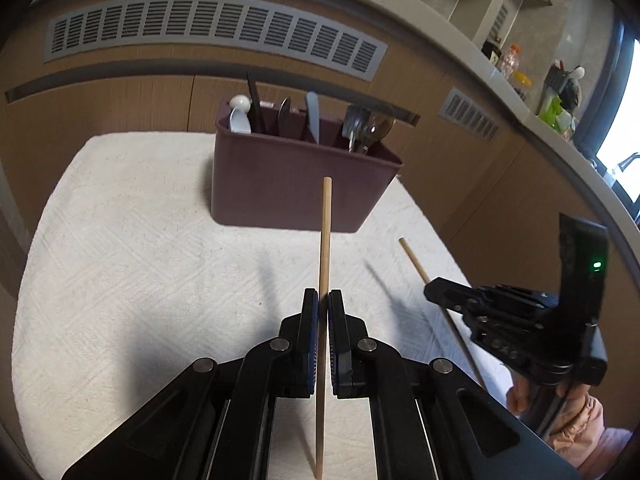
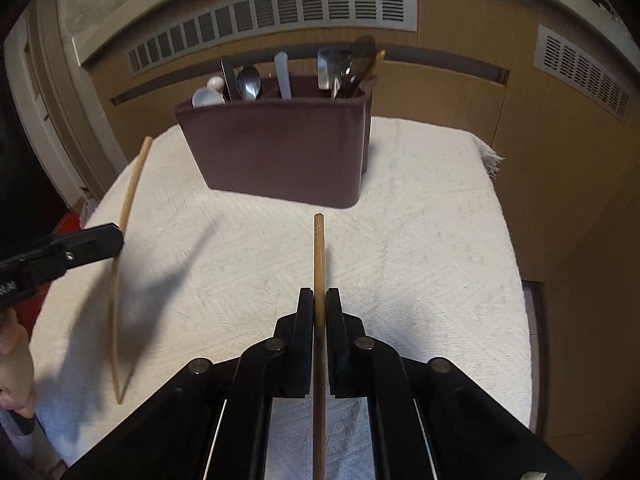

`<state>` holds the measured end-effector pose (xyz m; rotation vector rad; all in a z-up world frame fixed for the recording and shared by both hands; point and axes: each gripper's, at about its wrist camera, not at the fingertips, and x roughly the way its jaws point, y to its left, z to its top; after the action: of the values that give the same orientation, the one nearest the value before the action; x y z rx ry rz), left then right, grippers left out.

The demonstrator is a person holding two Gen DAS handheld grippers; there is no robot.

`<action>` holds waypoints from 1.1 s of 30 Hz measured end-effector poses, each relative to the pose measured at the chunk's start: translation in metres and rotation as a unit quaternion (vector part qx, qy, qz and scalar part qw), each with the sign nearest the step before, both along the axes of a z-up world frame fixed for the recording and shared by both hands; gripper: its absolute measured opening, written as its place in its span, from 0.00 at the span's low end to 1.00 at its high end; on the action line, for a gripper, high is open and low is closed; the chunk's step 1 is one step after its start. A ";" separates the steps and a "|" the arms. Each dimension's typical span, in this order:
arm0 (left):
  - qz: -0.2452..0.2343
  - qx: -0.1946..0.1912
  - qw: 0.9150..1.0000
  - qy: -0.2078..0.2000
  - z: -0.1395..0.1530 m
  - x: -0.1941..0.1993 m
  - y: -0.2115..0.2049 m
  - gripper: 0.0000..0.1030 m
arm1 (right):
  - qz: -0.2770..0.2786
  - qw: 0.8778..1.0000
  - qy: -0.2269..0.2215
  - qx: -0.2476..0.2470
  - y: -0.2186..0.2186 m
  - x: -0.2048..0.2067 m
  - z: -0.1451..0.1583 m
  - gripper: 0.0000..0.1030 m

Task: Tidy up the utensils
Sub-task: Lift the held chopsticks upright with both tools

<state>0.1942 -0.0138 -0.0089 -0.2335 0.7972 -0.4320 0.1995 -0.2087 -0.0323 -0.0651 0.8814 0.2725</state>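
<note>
My left gripper (image 1: 323, 300) is shut on a pale wooden chopstick (image 1: 325, 240) that points forward toward a dark purple utensil caddy (image 1: 296, 184). In the right wrist view, my right gripper (image 2: 319, 298) is shut on a second wooden chopstick (image 2: 319, 252), also aimed at the caddy (image 2: 280, 148). The caddy stands at the far side of a white cloth (image 2: 420, 260) and holds spoons, a white knife and other utensils in separate compartments. Each view shows the other gripper off to the side: the right gripper (image 1: 430, 294) and the left gripper (image 2: 116, 240), each with its stick.
Wooden cabinet fronts with grey vent grilles (image 1: 216, 28) stand behind the cloth-covered surface (image 1: 140, 260). A countertop (image 1: 532, 92) at the right carries bottles and small items. A person's hand (image 2: 16, 364) shows at the left edge.
</note>
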 end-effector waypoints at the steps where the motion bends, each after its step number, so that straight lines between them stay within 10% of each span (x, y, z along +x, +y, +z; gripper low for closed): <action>1: -0.001 -0.006 1.000 -0.004 0.004 -0.002 -0.001 0.05 | 0.000 1.000 -0.010 0.006 -0.002 -0.004 0.009 0.05; 10: 0.001 -0.020 0.999 -0.034 0.031 -0.008 0.002 0.05 | 0.006 0.997 -0.072 0.019 -0.001 -0.026 0.053 0.05; 33: 0.001 -0.020 0.998 -0.054 0.045 -0.009 0.005 0.05 | 0.004 0.996 -0.084 0.020 -0.002 -0.028 0.054 0.05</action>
<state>0.1847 -0.0087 0.0365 -0.2462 0.6837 -0.4551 0.1710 -0.2110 0.0216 -0.0539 0.7091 0.2880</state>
